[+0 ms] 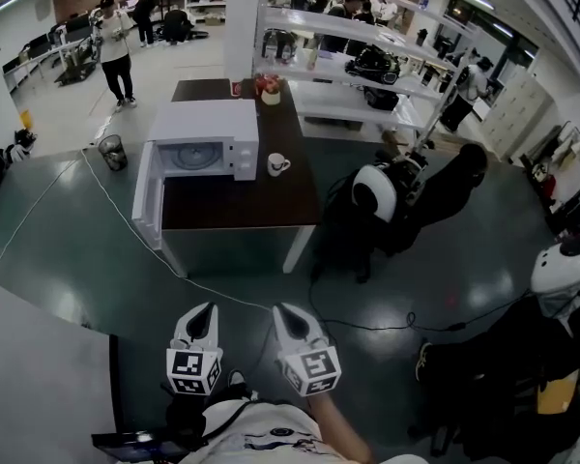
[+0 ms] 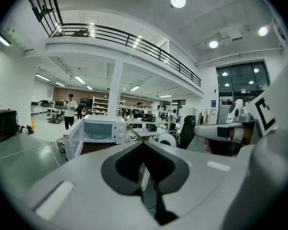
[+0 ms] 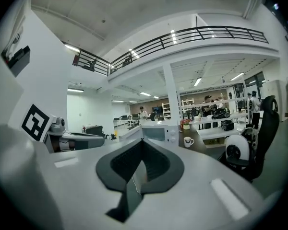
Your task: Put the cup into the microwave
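Note:
A white cup (image 1: 277, 164) stands on the dark table (image 1: 242, 206), just right of the white microwave (image 1: 205, 146), whose door (image 1: 147, 204) hangs open to the left. Both grippers are far short of the table, over the floor. My left gripper (image 1: 207, 309) and right gripper (image 1: 281, 309) sit side by side, pointing at the table, both shut and empty. From the left gripper view its gripper (image 2: 143, 143) shows closed tips, with the microwave (image 2: 99, 131) beyond. The right gripper (image 3: 142, 141) is likewise closed, and the cup (image 3: 187, 141) shows small beside the microwave (image 3: 156, 132).
A black office chair with a white headrest (image 1: 375, 193) stands right of the table. A cable (image 1: 222, 293) runs across the dark floor between me and the table. A waste bin (image 1: 112, 151) sits left of the microwave. White shelves (image 1: 348, 66) and several people are behind.

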`<action>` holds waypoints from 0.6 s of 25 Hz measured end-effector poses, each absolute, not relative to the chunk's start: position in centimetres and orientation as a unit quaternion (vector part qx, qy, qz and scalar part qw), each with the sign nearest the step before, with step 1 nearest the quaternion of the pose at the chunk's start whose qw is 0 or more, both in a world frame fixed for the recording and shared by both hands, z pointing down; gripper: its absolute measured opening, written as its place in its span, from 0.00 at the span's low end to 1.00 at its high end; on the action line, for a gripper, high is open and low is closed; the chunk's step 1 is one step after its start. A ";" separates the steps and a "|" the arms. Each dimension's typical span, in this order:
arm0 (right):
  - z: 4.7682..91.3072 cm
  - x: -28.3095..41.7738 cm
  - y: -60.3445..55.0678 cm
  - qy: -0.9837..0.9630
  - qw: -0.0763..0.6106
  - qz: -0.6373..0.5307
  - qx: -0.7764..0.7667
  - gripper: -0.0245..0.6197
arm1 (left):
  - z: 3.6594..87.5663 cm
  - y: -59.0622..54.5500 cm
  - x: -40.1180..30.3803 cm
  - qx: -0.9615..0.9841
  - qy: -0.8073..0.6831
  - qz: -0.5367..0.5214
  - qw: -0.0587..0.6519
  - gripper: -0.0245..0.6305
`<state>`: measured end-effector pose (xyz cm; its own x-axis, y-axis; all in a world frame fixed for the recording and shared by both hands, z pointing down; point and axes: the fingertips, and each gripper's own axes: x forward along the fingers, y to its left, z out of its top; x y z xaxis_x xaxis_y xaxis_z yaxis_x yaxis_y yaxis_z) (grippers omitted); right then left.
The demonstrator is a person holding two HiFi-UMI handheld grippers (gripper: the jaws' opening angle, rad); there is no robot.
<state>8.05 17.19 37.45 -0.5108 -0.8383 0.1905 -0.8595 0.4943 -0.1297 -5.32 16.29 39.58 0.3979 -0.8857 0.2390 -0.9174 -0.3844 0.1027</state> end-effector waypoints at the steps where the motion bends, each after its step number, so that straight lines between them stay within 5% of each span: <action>1: 37.7 7.6 16.6 -0.862 0.053 0.107 0.493 0.04 | 39.7 15.8 -5.8 0.829 -0.542 0.074 0.112 0.04; 15: 40.0 6.0 10.7 -0.859 0.090 0.135 0.486 0.04 | 42.4 10.0 -6.6 0.829 -0.530 0.090 0.153 0.04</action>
<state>6.00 10.69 39.95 -0.5108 -0.8110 0.2853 -0.8594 0.4906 -0.1441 -6.59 10.03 42.42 0.4227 -0.8512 0.3112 -0.9062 -0.3917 0.1595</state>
